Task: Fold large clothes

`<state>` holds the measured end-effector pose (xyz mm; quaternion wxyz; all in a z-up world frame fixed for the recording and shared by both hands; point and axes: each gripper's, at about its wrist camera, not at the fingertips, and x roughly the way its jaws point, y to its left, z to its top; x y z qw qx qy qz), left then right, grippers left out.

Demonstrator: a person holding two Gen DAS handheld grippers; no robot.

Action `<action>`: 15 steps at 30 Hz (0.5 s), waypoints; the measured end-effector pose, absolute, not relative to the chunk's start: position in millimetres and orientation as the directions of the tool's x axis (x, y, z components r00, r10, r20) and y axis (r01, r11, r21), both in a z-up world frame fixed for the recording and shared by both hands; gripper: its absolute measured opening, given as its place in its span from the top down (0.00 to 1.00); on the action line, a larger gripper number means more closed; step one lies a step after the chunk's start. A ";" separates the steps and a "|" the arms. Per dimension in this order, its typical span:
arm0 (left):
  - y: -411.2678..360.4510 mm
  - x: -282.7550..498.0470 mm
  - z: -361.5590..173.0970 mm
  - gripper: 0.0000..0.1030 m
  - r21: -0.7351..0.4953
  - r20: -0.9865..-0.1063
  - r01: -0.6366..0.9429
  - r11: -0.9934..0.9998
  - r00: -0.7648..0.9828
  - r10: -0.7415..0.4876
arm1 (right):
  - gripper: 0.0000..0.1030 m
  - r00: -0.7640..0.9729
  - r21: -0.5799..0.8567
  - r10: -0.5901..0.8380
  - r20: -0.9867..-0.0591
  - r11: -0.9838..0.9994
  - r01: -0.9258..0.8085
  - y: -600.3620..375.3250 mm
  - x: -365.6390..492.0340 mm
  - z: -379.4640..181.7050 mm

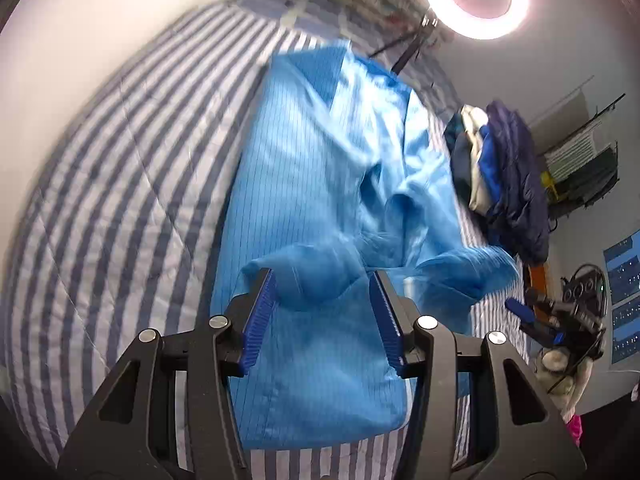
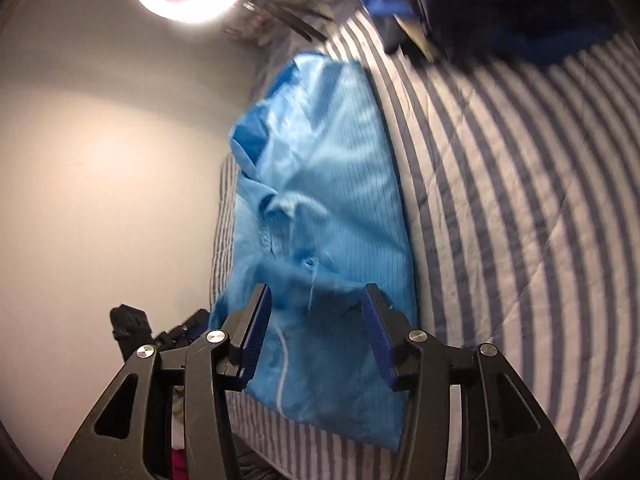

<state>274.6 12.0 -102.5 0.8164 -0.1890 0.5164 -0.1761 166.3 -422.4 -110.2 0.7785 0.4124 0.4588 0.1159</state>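
Cloth of the blue garment [image 1: 320, 184] lies on the striped bed [image 1: 120, 200]; left gripper [image 1: 324, 316] and right gripper [image 2: 316, 328] gape, gripping nothing, so the loose sleeve may slide and spoil the fold.

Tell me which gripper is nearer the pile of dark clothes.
Right. The right gripper is on the garment's side toward the pile of dark clothes; the left gripper is on the far side.

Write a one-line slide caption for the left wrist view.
Left gripper open above a light blue garment spread on a striped bedspread, clothes pile beside it.
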 end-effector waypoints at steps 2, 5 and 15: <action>12.6 273.4 -92.6 0.52 -0.457 -0.774 0.114 0.882 0.438 -0.457 | 0.55 0.561 0.718 0.537 -0.630 0.678 0.158 -417.4 162.7 -101.0; 10.3 269.3 -87.1 0.52 -0.408 -0.778 0.152 0.900 0.459 -0.430 | 0.55 0.540 0.652 0.507 -0.671 0.751 0.104 -400.4 160.9 -96.5; -11.3 262.4 -127.1 0.52 -0.344 -0.839 0.214 0.914 0.367 -0.402 | 0.57 0.607 0.413 0.330 -0.723 0.911 -0.003 -346.8 164.9 -98.5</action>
